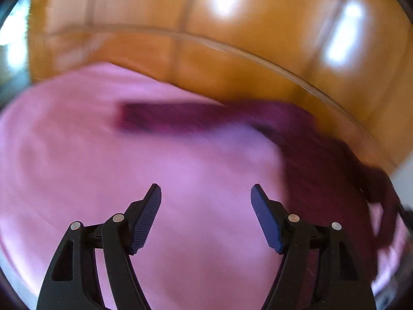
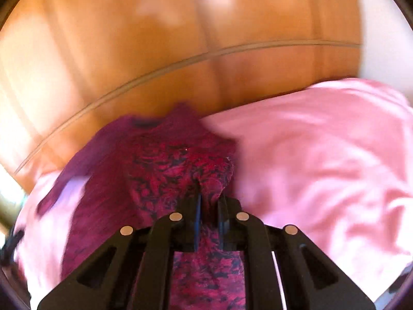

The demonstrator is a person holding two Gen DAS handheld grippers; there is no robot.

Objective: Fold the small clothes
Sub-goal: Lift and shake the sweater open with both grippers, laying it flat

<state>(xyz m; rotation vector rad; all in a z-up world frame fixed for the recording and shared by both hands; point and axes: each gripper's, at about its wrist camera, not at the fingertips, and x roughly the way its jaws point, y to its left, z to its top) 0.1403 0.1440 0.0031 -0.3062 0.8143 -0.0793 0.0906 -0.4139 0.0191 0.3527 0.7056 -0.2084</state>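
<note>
Between the right gripper's (image 2: 209,206) fingers, a fold of the maroon garment (image 2: 165,170) sits clamped; left gripper (image 1: 206,217) hovers with fingers apart, empty, pink sheet (image 1: 77,155) beneath, garment off right.

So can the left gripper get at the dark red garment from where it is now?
Probably yes. The left gripper is open over bare pink sheet, and the dark red garment lies just to its right with nothing between.
</note>
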